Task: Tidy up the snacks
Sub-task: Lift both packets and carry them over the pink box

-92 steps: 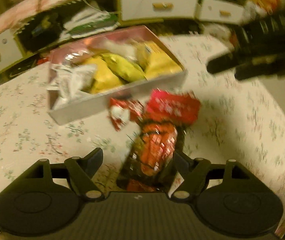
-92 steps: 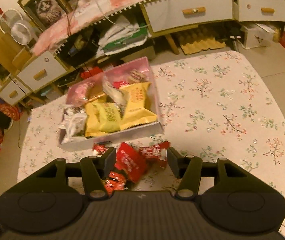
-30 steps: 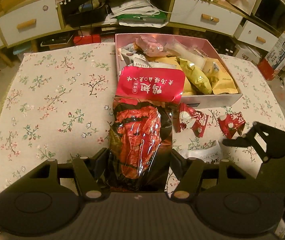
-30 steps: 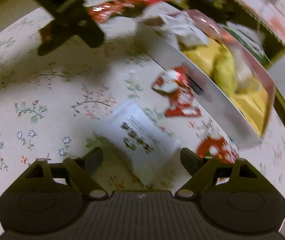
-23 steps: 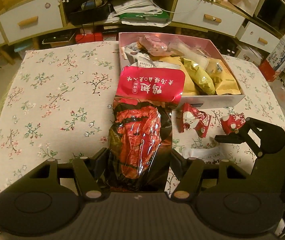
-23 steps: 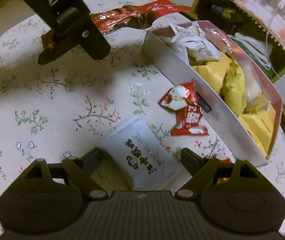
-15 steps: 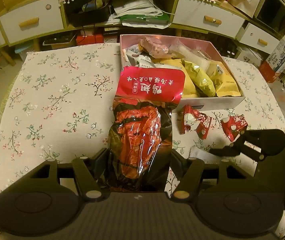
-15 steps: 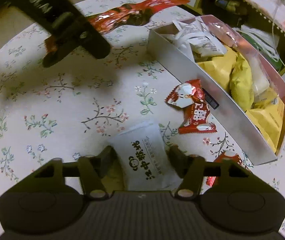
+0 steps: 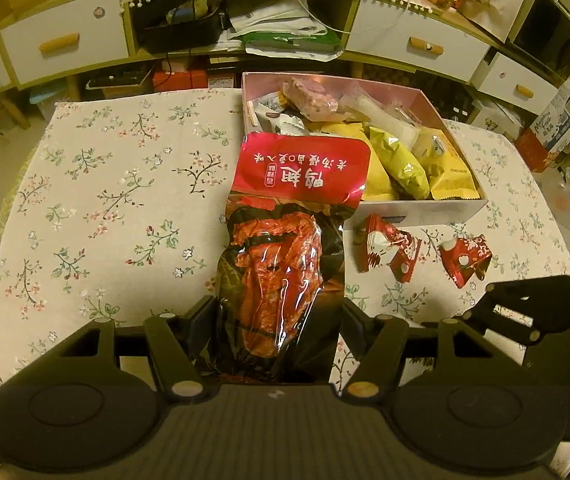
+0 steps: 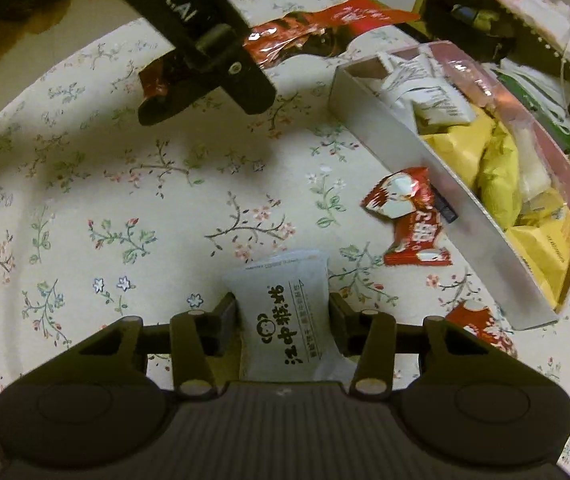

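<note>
- The pink snack box (image 9: 421,210) sits on the far side of the tabletop (image 9: 117,184), and it is quite full. Yellow bags, a pink pack and some white packs lie inside it.
- The left tongs (image 9: 279,320) are squeezed onto a big red bag of snack meat (image 9: 285,264). The bag is held up, with its top end over the near left corner of the box. It is not in the box yet.
- The right tongs (image 10: 283,320) are pressed against both sides of a small white snack pack (image 10: 285,312). I cannot tell if the pack is off the tabletop yet.
- Three small red candy packs are not put away. Two of them (image 10: 409,220) lie touching each other right next to the box wall, and one more (image 10: 481,330) lies near the box's corner.
- I think most of the job is done, because the box holds most of the snacks.
- What is left: the red bag and the white pack need to go into the box, and then the three little red packs.
</note>
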`<action>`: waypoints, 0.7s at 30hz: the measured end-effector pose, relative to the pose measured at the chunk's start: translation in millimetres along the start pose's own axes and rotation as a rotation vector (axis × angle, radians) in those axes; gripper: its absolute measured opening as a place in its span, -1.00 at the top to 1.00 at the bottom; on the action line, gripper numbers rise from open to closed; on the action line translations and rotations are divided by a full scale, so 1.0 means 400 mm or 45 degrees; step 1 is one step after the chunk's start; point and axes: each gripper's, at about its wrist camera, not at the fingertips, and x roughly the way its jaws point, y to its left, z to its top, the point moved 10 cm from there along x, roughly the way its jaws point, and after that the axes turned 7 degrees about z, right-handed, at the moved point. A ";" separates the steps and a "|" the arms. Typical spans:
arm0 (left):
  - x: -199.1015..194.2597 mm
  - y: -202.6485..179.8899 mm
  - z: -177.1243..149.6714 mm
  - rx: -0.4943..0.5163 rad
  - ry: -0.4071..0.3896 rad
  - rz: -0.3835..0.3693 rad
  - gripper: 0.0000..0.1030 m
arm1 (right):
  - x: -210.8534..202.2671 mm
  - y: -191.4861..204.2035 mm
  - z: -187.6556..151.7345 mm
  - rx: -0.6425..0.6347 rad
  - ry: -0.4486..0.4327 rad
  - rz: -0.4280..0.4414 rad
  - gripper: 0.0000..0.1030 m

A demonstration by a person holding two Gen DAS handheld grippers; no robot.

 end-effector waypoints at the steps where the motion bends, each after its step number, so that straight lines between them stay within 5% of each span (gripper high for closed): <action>1: 0.000 -0.001 -0.001 0.000 -0.001 -0.002 -0.36 | -0.007 -0.007 0.003 0.014 -0.011 -0.008 0.16; 21: -0.055 -0.015 0.052 -0.073 -0.107 -0.027 -0.36 | -0.213 -0.160 0.084 0.304 -0.357 -0.149 0.16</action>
